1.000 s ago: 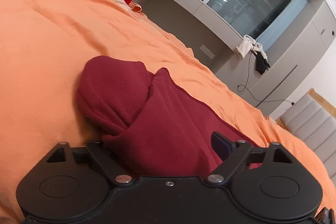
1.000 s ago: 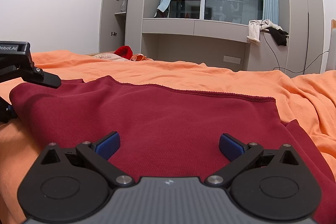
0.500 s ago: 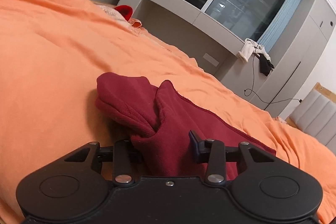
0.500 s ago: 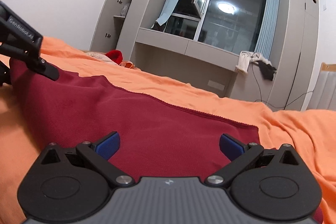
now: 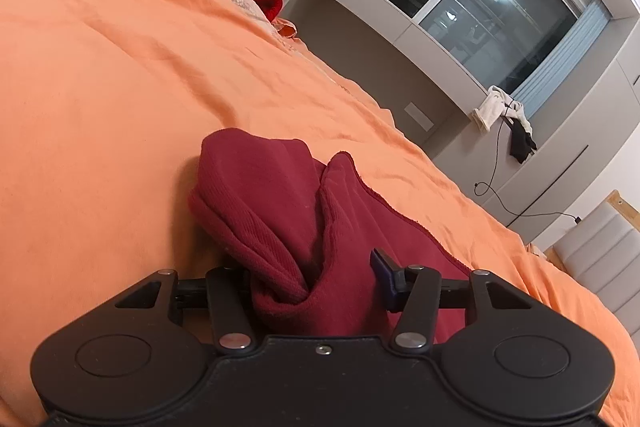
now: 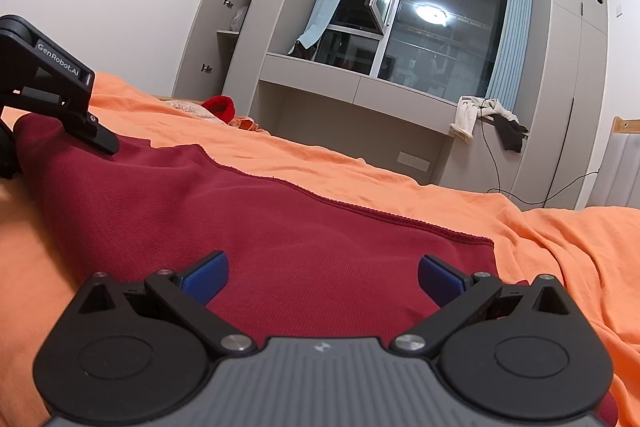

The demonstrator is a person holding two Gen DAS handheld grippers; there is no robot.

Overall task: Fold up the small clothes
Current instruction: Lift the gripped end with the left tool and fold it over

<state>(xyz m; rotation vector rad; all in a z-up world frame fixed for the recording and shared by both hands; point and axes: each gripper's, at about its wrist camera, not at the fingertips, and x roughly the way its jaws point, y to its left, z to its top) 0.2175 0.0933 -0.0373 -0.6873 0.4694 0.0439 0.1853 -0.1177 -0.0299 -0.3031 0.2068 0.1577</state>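
- Covering the whole bed, an orange blanket is the largest thing, and it carries all the clothes.
- Behind the bed stands a grey wall unit with a window; its open shelf at the left holds a pale thing that I cannot identify.
- On the ledge of this unit hang a white cloth and a black cloth.
- The dark red garment lies on the blanket, flat in front of the right gripper and bunched at its left end.
- The right gripper rests low over the flat part; its blue fingers stand wide apart and grasp nothing.
- The left gripper has a thick bundle of the red garment between its fingers; the jaws have just been opening a little, about half wide, and the pads still press on the cloth.
- Far away on the blanket lie a small bright red item and a small orange piece just beside it.
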